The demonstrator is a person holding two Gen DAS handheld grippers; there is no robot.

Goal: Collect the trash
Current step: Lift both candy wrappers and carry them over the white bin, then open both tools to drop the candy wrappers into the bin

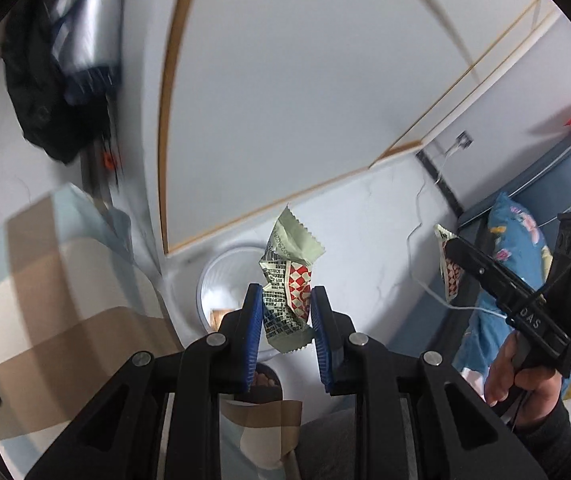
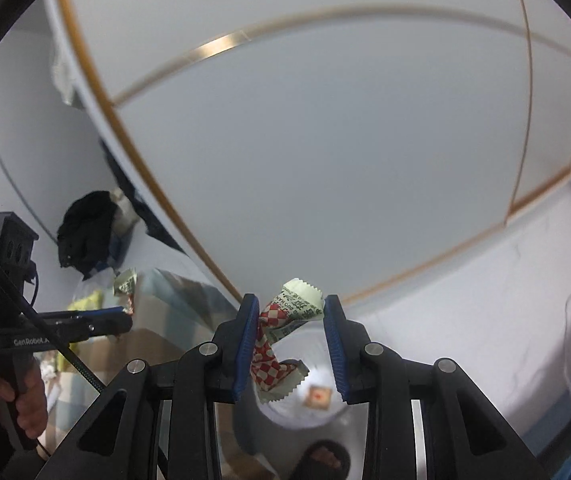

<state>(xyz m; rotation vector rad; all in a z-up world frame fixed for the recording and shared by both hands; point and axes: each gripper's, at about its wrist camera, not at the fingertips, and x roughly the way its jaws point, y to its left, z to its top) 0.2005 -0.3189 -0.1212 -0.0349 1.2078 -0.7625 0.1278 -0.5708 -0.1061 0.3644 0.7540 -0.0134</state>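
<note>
My left gripper is shut on a crumpled pale-green wrapper with red-white checks, held above a white trash bin on the floor. My right gripper has its jaws partly apart; a like wrapper sits between its blue pads, pressed to the left pad and touching the right one at its top, above the white bin. The right gripper also shows in the left wrist view holding its wrapper. The left gripper shows in the right wrist view with its wrapper.
A glass table with beige and pale-blue checks stands left of the bin. A black jacket hangs at the far left. A blue bed with a patterned pillow is right. A white cable trails on the floor. A sandalled foot is near the bin.
</note>
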